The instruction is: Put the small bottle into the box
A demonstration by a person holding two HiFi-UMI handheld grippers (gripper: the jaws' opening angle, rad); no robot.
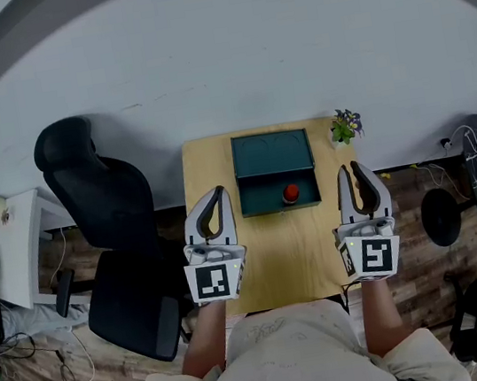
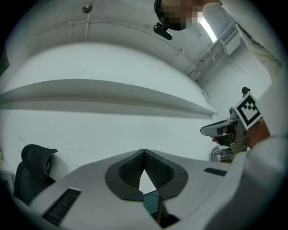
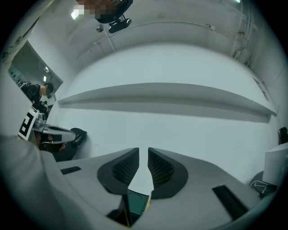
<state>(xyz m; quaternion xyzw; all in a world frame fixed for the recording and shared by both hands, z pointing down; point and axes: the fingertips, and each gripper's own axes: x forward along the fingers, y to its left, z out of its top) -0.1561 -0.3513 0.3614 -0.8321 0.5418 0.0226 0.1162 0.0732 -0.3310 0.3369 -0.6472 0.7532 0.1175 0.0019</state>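
A dark green box (image 1: 272, 155) stands open at the back of the wooden table (image 1: 276, 260), lid raised. In its lower tray lies a small red object (image 1: 290, 193), which looks like the small bottle. My left gripper (image 1: 217, 190) hovers over the table's left side, left of the box; its tips touch with nothing between them (image 2: 144, 152). My right gripper (image 1: 353, 165) is held right of the box, and a narrow gap shows between its empty pads (image 3: 143, 150). Both gripper views look at the white wall, with a sliver of the green box (image 3: 137, 202) below the jaws.
A black office chair (image 1: 103, 215) stands close to the table's left edge. A small potted plant (image 1: 345, 126) sits at the table's back right corner. A white cabinet (image 1: 14, 247) is at far left, with cables and gear on the wooden floor at right.
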